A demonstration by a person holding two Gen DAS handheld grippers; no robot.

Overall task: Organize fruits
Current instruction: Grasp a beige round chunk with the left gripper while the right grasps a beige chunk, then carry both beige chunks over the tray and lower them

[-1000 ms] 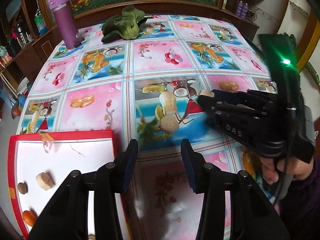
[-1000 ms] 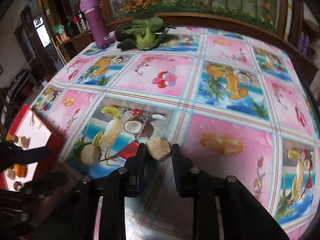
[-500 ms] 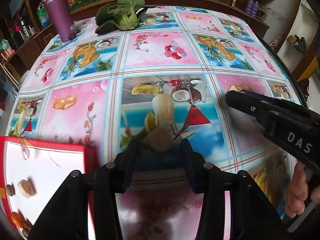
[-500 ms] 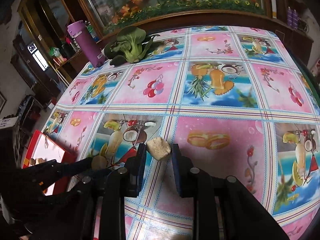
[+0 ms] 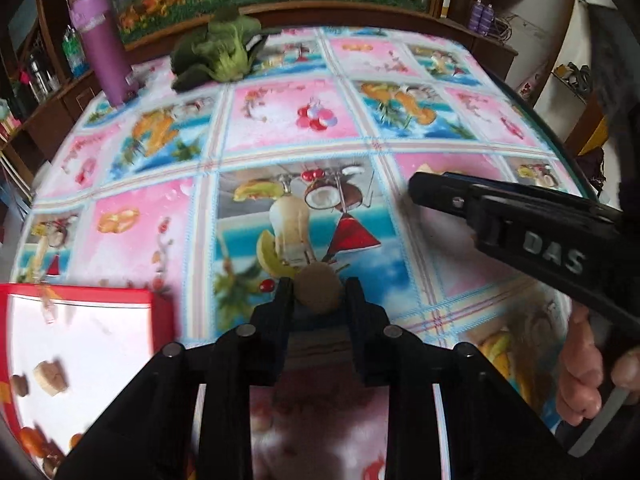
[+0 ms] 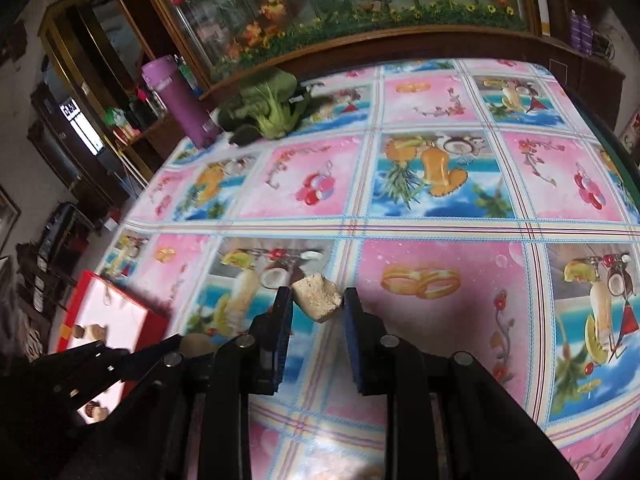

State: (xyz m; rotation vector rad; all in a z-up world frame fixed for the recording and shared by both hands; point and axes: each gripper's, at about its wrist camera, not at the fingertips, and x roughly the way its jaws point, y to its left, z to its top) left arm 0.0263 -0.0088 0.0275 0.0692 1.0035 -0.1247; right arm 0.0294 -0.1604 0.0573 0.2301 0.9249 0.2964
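My left gripper [image 5: 318, 294] is shut on a round tan fruit piece [image 5: 318, 288], held just above the fruit-print tablecloth. My right gripper [image 6: 316, 300] is shut on a pale tan fruit chunk [image 6: 317, 297] and holds it above the cloth. The right gripper also shows in the left wrist view [image 5: 424, 188] at the right, with its chunk's tip just visible. The left gripper shows at the lower left of the right wrist view [image 6: 188, 344]. A red-rimmed white tray [image 5: 80, 294] with several fruit pieces lies at the left; it also shows in the right wrist view [image 6: 156, 318].
A green leafy vegetable [image 5: 216, 54] and a purple bottle [image 5: 104, 48] stand at the table's far side. A wooden cabinet with a flower display runs behind the table. The table's right edge [image 5: 560, 144] is near.
My left gripper moved forward over the round tan piece and closed on it. My right gripper kept hold of its chunk and rose from the cloth.
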